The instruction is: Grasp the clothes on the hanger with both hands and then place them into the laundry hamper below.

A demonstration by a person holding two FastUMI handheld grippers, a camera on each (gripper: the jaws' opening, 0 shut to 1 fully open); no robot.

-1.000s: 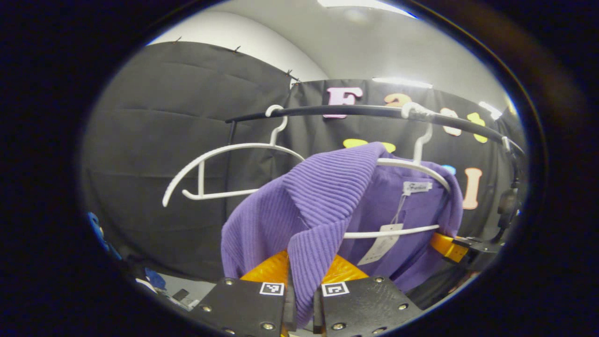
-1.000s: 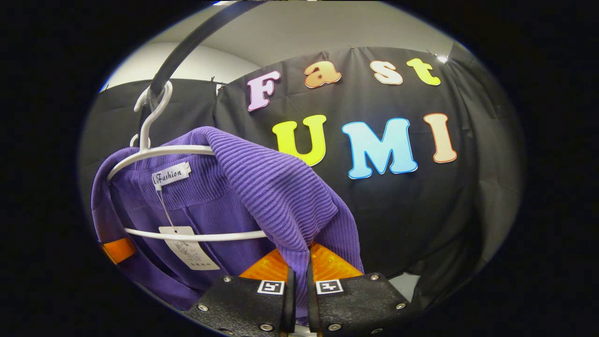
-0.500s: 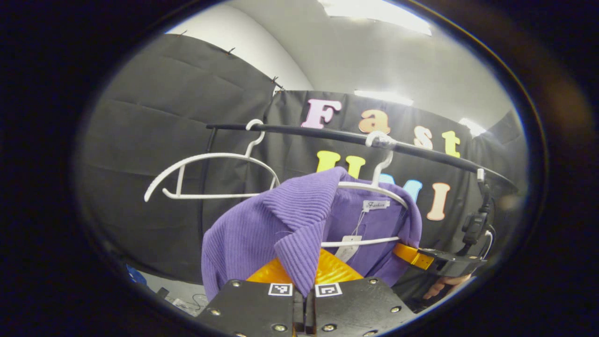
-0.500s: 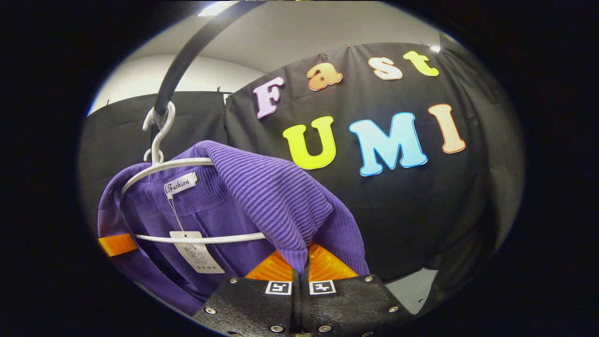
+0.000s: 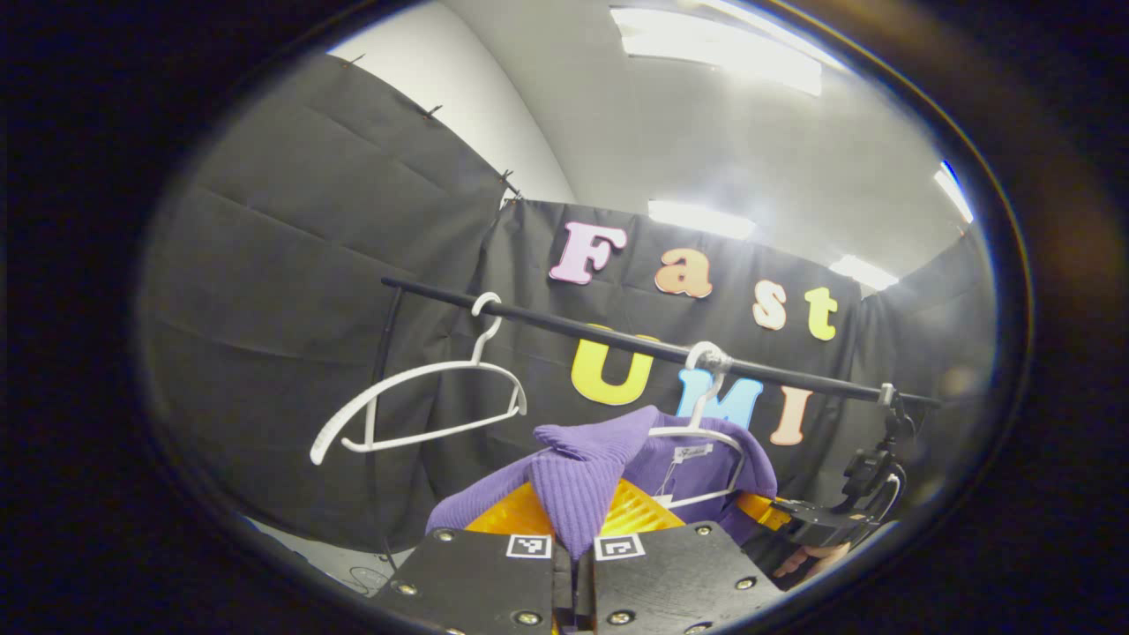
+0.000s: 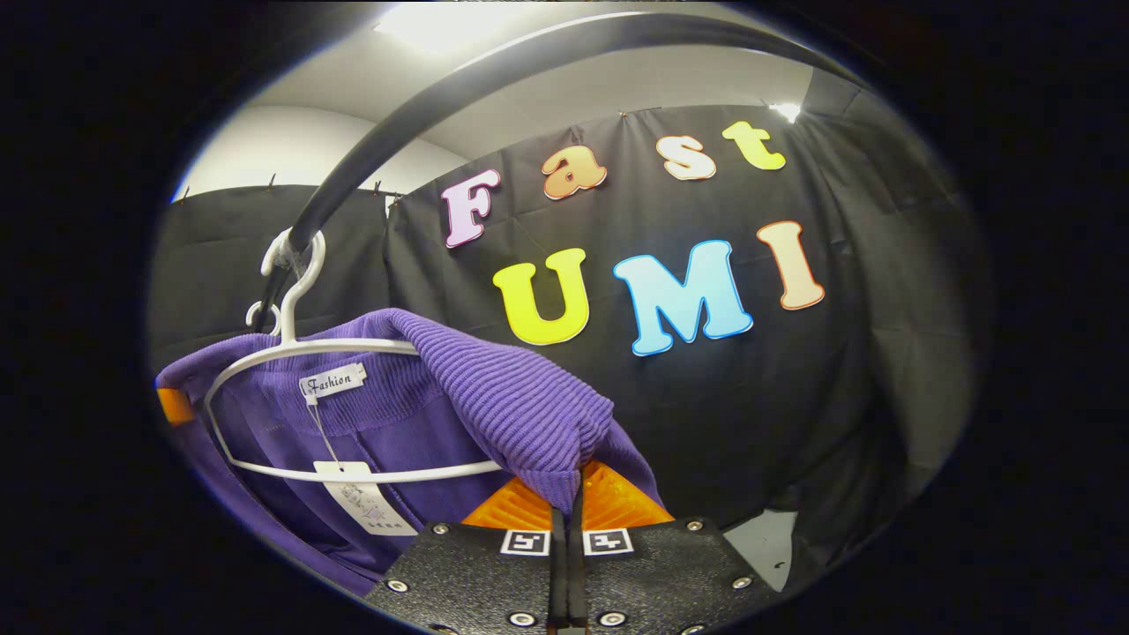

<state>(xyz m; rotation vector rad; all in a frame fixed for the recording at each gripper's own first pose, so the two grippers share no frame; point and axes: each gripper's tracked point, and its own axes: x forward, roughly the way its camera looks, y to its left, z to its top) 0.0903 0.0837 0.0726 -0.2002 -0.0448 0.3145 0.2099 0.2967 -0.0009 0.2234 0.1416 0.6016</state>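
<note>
Purple ribbed sweater [image 6: 494,397] hangs on a white hanger [image 6: 291,348] from the black rail [image 5: 617,339], each shoulder pinched by the left gripper [image 5: 573,551] and right gripper [image 6: 566,520].

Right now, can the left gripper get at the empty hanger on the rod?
Probably not. The left gripper is shut on the purple sweater, which hangs on its own hanger. The empty hanger hangs apart, farther along the rod.
</note>
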